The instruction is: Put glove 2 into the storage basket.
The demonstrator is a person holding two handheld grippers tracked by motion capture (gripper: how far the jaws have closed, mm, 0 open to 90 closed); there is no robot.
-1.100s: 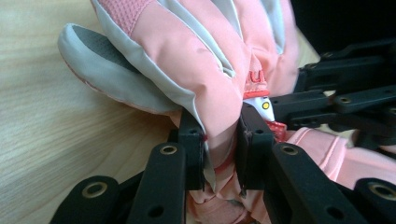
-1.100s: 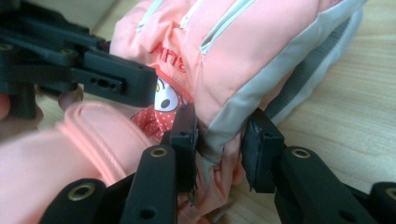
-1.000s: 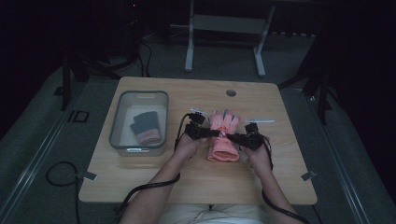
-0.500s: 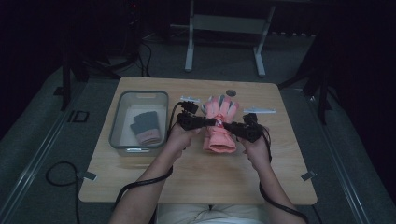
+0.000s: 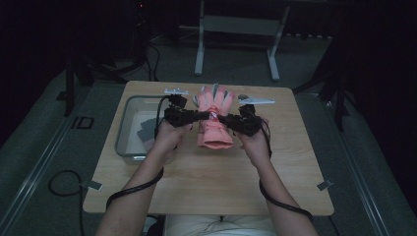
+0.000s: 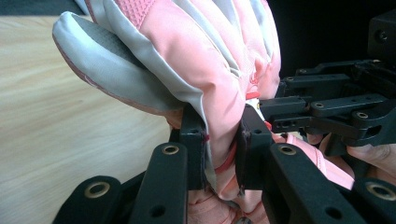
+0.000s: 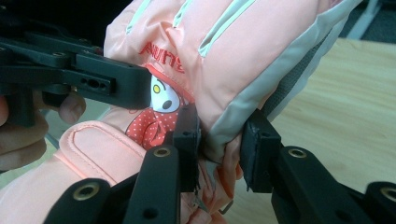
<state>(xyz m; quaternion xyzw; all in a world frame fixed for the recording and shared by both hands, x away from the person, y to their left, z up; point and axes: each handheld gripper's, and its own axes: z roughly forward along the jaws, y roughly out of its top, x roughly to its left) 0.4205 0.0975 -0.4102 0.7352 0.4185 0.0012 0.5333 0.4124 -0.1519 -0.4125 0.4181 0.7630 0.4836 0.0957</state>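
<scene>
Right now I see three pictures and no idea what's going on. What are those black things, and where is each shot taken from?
A person sits at a wooden table, holding a hand-held gripper in each hand. One camera looks down from above; the two others ride on the grippers. The left gripper and the right gripper each pinch a pink glove from opposite sides; close up, each pair of black jaws squeezes its fabric. On the table's left sits a clear bin with something dark inside.

Red lettering on the pink glove [image 7: 243,56] is partly hidden and cannot be read.
</scene>
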